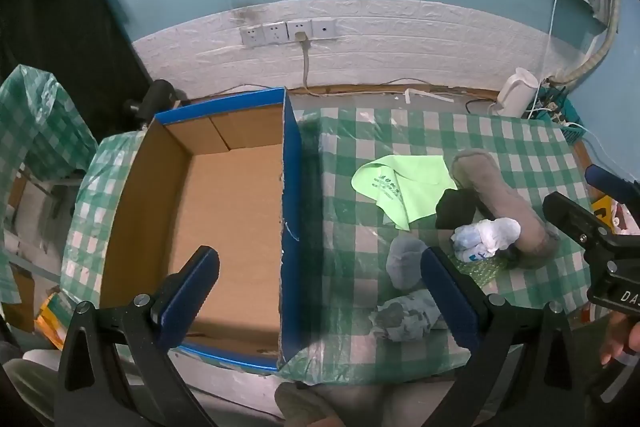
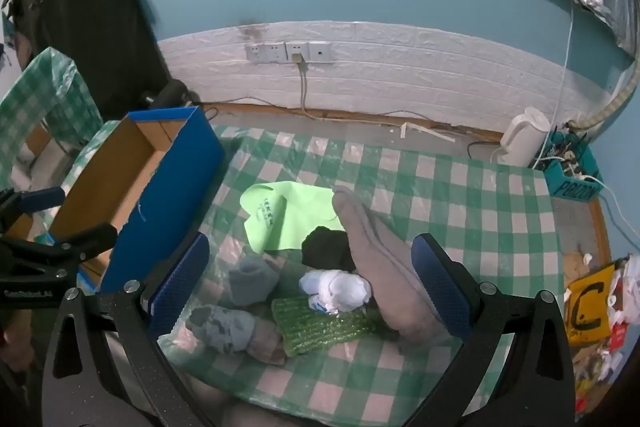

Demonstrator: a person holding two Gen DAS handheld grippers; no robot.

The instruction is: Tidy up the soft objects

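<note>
L gripper point(image 1: 320, 291): jaws wide apart, nothing between pads; hangs over near edge of box and table, one finger above box floor, other above the socks.
R gripper point(image 2: 310, 287): jaws wide apart, nothing held; hangs over the sock pile, tilted down.
Table point(image 2: 460, 195): green/white check cloth under clear plastic.
Patterned sock roll point(image 2: 228, 331): blue-grey, nearest item, near front edge of table.
Green bubble wrap point(image 2: 320, 327): flat, just beside patterned roll, partly under white bundle.
Grey sock roll point(image 2: 252, 279): just behind patterned roll, on box side of pile.
White sock bundle point(image 2: 336, 289): blue marks, rests on bubble wrap, touching the long grey sock.
Long grey sock point(image 2: 380, 255): lies stretched front-to-back on pile's right side.
Black sock point(image 2: 326, 247): balled, between white bundle and green cloth, against long grey sock.
Lime green cloth point(image 2: 288, 215): flat, printed text, farthest of the soft items.
Cardboard box point(image 1: 224, 219): blue outside, brown inside, left of pile, no items inside.
Kettle point(image 2: 520, 139): white, far right corner.
Wall sockets point(image 2: 288, 51): one cable plugged in.
</note>
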